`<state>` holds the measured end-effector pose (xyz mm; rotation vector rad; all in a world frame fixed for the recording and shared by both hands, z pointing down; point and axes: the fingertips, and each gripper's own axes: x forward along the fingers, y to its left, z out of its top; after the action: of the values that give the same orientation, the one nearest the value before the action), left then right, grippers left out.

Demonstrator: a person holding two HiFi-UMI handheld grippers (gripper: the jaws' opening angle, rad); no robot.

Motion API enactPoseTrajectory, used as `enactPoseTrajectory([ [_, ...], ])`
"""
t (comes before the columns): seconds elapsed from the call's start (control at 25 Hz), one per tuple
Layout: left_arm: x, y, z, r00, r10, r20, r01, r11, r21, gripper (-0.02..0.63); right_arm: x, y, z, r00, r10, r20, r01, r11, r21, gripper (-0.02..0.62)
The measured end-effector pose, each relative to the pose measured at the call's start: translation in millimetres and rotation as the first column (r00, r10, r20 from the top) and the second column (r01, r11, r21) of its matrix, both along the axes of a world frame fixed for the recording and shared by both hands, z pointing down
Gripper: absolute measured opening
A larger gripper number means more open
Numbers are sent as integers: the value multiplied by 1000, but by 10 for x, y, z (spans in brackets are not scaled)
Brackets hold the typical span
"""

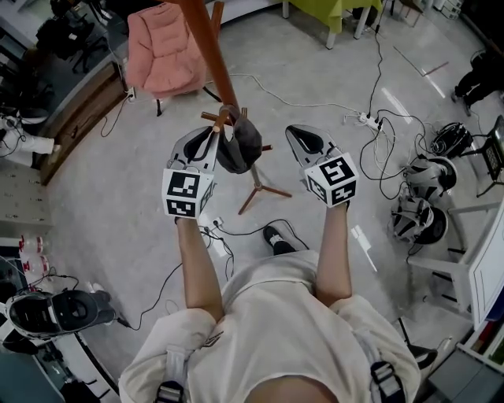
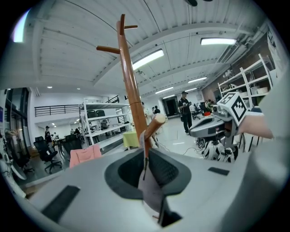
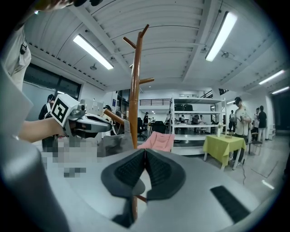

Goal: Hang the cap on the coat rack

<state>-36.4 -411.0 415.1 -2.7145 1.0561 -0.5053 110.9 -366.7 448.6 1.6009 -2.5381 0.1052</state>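
A dark grey cap (image 1: 240,142) hangs against the brown wooden coat rack (image 1: 213,47), at a short peg (image 1: 211,118) low on the pole. My left gripper (image 1: 214,140) is shut on the cap's edge. In the left gripper view a strip of grey cap fabric (image 2: 152,188) is pinched in the left gripper (image 2: 146,167), with the peg (image 2: 154,124) just beyond and the rack pole (image 2: 129,77) rising behind. My right gripper (image 1: 293,131) hovers to the cap's right, apart from it. In its own view the right gripper (image 3: 145,158) is shut on nothing, facing the pole (image 3: 134,90) and the cap (image 3: 111,144).
The rack's legs (image 1: 260,189) spread on the grey floor below the grippers. A pink chair (image 1: 161,47) stands behind the rack. Cables and a power strip (image 1: 368,120) cross the floor, headsets (image 1: 429,177) lie at right, and a green table (image 1: 339,12) is far back.
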Motion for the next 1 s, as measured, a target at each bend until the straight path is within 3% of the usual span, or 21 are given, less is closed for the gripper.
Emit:
enactPoseTrajectory([
  [0.64, -360, 750, 125, 999, 4, -41, -5, 1000, -28, 35, -609, 766, 183, 1000, 7, 21, -7, 999, -31, 5],
  [1.0, -460, 1260, 235, 998, 0, -68, -4, 998, -57, 35, -660, 1299, 250, 991, 107, 79, -104, 993, -50, 5],
])
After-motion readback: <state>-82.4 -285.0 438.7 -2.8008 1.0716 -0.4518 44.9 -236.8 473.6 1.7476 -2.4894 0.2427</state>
